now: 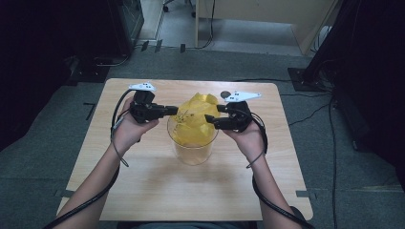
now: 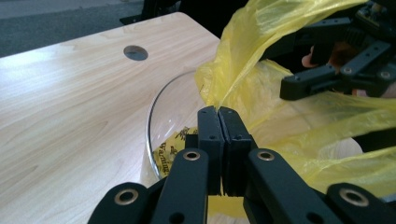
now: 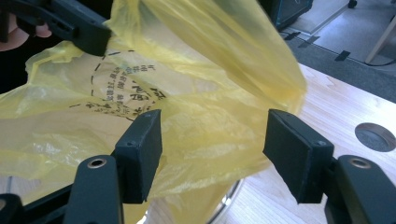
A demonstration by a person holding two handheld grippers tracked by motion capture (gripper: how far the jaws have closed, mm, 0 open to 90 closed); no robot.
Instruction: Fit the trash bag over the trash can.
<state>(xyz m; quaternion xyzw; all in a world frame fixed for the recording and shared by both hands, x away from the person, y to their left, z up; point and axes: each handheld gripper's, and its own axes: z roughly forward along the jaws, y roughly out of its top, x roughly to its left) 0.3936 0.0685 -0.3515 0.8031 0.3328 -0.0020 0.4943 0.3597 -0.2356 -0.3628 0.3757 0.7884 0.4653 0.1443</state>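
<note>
A yellow plastic bag [image 1: 196, 114] with black print sits in a clear round container [image 1: 193, 150] at the middle of the wooden table [image 1: 143, 186]. My left gripper [image 1: 174, 110] comes in from the left and is shut on the bag's rim [image 2: 261, 42]; its jaws [image 2: 218, 116] are pressed together above the container's edge [image 2: 156, 107]. My right gripper [image 1: 210, 119] stands open at the bag's right side. In the right gripper view its jaws [image 3: 215, 140] straddle a fold of the bag [image 3: 210, 70], apart from it. The left gripper [image 3: 93, 39] shows at the upper left.
A round cable hole [image 1: 225, 94] lies in the table behind the container. Bare tabletop [image 2: 70, 116] spreads to the left and front. Dark stands and cables [image 1: 329, 119] line the grey floor around the table, with a wooden partition [image 1: 267, 14] beyond.
</note>
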